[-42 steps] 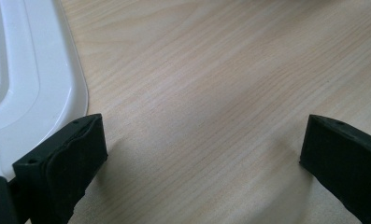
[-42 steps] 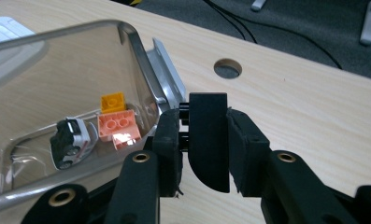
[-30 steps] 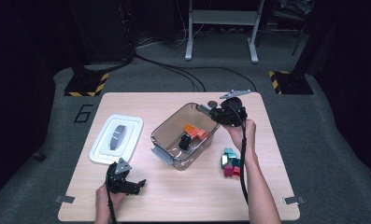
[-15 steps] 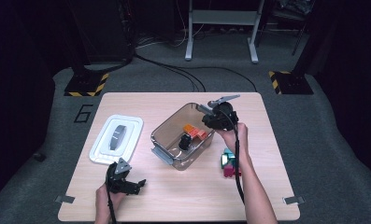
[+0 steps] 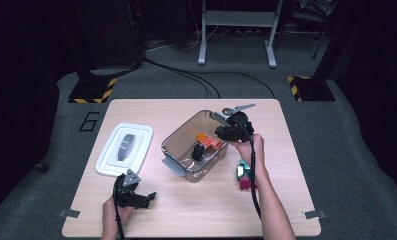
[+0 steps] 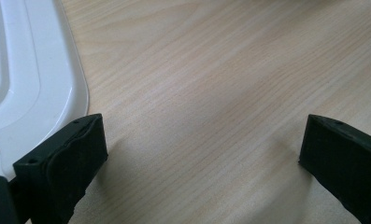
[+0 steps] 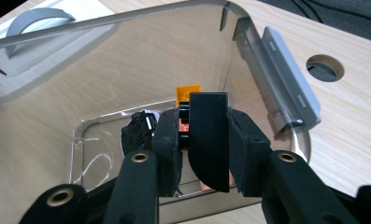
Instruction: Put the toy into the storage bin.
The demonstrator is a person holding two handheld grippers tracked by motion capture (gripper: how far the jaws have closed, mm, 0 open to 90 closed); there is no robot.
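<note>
The right gripper (image 7: pixel 206 144) pinches a flat black block (image 7: pixel 209 140) between its pads, holding it just above the open mouth of the clear plastic container (image 5: pixel 183 137) at the centre of the high view. The block looks like a small rigid plastic piece — light, stiff, smooth-faced and probably a little slippery — so the broad flat faces, where the pads now sit, seem the soundest place to hold it; a grip on its thin edges would likely let it twist. Inside the container lie an orange block (image 7: pixel 188 93) and a black toy piece (image 7: pixel 137 128). More coloured blocks (image 5: pixel 243 173) wait on the table (image 5: pixel 196 215) at lower right of the container, beside the forearm. At lower left the left gripper (image 6: pixel 202 144) rests low over bare wood with its jaws spread wide and nothing between them, next to the white lid (image 5: pixel 125 150). Against the earlier frames, the right gripper has come in from the container's far right corner and dipped toward its opening — the left has not stirred.
</note>
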